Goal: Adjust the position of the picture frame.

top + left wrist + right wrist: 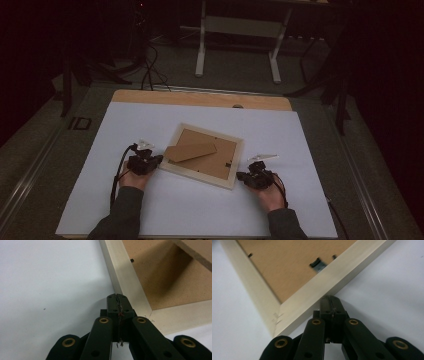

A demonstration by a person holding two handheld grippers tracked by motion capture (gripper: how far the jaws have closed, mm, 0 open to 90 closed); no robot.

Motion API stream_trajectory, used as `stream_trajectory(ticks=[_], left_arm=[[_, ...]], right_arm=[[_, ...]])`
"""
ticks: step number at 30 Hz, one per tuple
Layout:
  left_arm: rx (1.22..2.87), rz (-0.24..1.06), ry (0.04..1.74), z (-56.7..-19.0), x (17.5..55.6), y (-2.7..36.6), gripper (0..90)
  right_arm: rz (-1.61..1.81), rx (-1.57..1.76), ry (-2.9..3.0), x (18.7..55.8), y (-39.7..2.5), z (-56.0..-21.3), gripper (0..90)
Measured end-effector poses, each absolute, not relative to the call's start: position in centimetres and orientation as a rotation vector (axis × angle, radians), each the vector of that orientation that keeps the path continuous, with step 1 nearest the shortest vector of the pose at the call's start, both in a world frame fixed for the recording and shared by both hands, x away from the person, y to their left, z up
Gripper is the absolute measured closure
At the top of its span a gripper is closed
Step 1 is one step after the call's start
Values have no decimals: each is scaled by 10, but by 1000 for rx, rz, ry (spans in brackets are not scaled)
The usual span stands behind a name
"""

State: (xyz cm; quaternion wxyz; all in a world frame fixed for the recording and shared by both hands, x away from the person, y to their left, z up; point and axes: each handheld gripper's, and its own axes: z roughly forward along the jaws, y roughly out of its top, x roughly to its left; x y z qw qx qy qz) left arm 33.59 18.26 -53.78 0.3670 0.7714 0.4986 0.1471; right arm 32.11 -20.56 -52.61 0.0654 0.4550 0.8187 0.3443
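A: The white table (125, 200) carries a picture frame (202, 152) lying face down near its middle, brown backing up.

B: The left gripper (159, 160) presses its closed jaws against the frame's left edge; the right gripper (241, 175) sits at the near right corner, jaws together too, holding nothing.

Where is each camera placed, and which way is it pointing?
High view: above the person's side, looking forward and down at the table; forearms, left gripper and right gripper show.
Left gripper view: rides the left gripper, jaws shut, facing a frame corner.
Right gripper view: rides the right gripper, jaws shut against the frame's edge.
Shared: the face-down picture frame.
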Motion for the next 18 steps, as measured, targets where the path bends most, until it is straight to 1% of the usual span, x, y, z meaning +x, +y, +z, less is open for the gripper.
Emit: stream_trajectory(ticks=[4, 18], left_arm=[[1974, 373, 1283, -538, 332, 184, 900], [1974, 402, 1304, -538, 316, 182, 900]], right_arm=[[1018, 1351, 2481, 318, -204, -525, 900], [1026, 1365, 2459, 329, -204, -526, 900]])
